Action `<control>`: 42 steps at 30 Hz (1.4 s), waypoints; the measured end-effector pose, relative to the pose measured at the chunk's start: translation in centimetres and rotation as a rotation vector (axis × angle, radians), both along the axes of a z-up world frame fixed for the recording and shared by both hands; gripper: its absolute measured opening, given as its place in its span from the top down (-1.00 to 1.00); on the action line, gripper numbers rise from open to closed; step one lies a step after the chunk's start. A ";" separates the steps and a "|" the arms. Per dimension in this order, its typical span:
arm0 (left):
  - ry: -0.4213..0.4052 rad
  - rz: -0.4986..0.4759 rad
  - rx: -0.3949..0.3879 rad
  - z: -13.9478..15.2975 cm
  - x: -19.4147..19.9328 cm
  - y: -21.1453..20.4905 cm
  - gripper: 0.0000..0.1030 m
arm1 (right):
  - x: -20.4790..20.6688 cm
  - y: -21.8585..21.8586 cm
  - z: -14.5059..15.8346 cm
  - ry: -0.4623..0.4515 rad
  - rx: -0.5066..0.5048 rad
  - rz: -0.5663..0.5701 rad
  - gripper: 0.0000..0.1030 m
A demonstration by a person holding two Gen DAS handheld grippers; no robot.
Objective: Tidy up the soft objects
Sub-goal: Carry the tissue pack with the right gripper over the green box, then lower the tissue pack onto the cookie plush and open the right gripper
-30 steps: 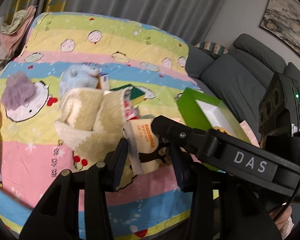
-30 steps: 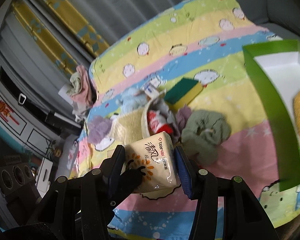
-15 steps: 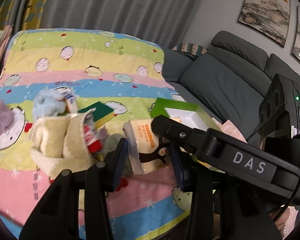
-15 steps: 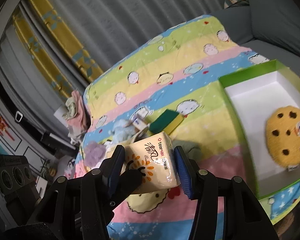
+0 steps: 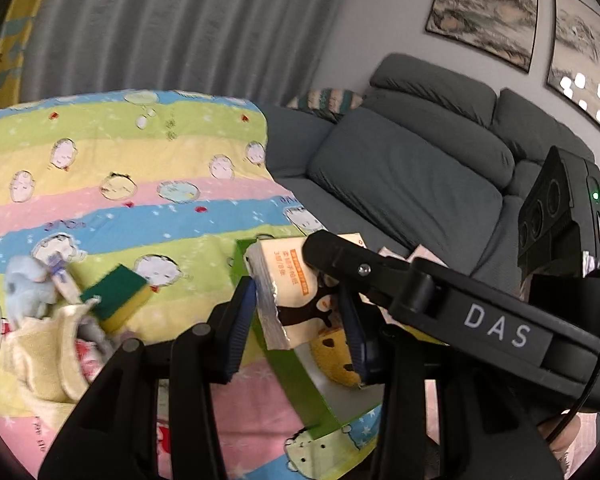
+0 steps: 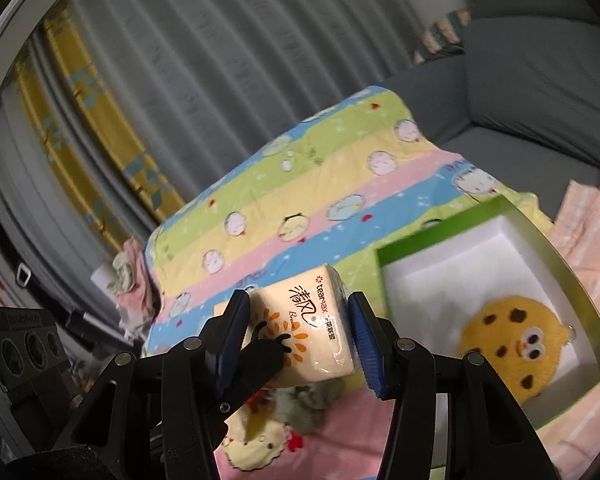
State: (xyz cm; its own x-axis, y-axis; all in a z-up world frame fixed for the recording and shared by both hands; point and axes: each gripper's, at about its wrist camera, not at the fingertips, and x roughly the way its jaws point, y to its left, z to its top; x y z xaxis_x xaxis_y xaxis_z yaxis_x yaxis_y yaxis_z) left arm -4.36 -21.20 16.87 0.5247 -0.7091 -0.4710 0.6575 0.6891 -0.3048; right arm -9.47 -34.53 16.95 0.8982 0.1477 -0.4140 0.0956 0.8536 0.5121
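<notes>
The tissue pack (image 6: 304,332) is sitting up in the air between both sets of tongs, over the stripy blanket (image 6: 300,184) and just beside the green box (image 6: 556,256). The right gripper (image 6: 300,334) is pinching it on two sides. The left gripper (image 5: 300,320) is also squeezing the same pack from the other end.

Here is what could be going wrong. The pack is soft and wrapped in shiny plastic, so it could be slipping out if one gripper lets go too soon or pulls a different way. It could also be bumping the box wall and missing the white inside. It might be landing on the cookie toy (image 6: 512,340) that is already lying in the box.

Counting: one tissue pack, one green box, one cookie toy. On the blanket there is one green and yellow sponge (image 5: 116,296), one blue fluffy toy (image 5: 24,284) and one cream towel (image 5: 40,352).
</notes>
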 end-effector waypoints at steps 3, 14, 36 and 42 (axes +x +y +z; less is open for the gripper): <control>0.022 -0.026 0.006 -0.8 0.4 -1.5 0.23 | -0.2 -1.9 -1.3 0.018 0.033 -0.044 -0.04; 0.111 -0.117 0.037 -3.2 0.1 -5.9 0.23 | -1.3 -6.5 -3.9 0.094 0.057 -0.142 -0.04; 0.275 -0.236 0.172 -7.7 -0.6 -13.4 0.24 | -2.3 -13.5 -9.0 0.367 0.084 -0.289 -0.04; 0.333 -0.232 0.179 -8.6 -0.1 -13.6 0.23 | -2.2 -13.7 -9.5 0.414 0.063 -0.316 -0.04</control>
State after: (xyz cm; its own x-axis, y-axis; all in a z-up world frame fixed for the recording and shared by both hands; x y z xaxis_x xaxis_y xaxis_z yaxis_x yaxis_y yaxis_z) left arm -4.51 -34.84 8.30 0.1602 -0.6818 -0.7138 0.6874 0.5960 -0.4151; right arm -11.63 -48.22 7.48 0.6663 -0.0682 -0.7425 0.5488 0.7190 0.4264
